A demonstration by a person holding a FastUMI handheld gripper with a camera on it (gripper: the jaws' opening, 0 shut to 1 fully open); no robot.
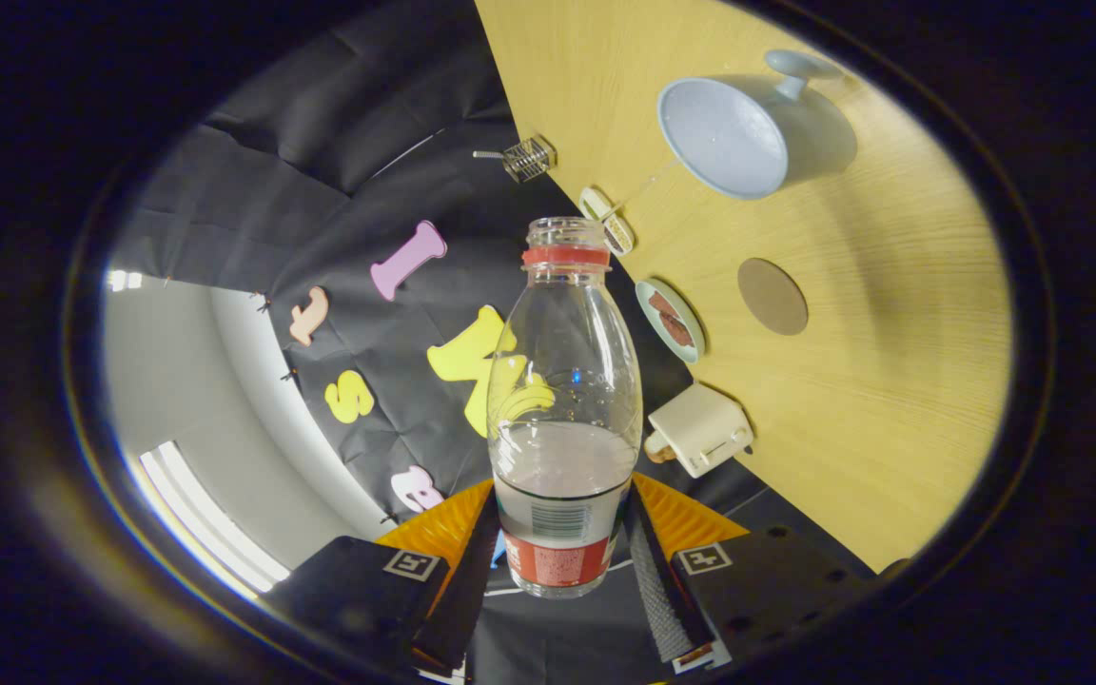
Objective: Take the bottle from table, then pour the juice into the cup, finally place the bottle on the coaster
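Wood-grain table (pixel 890 400) tilts beside you while your gripper (pixel 562 542) is clenched on the uncapped bottle (pixel 564 381) low at its label, so expect thin, slick plastic, light, with liquid sloshing toward the cup (pixel 729 138).

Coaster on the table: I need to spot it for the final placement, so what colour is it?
Brown, a plain round coaster on the light wood table, in the gripper view.
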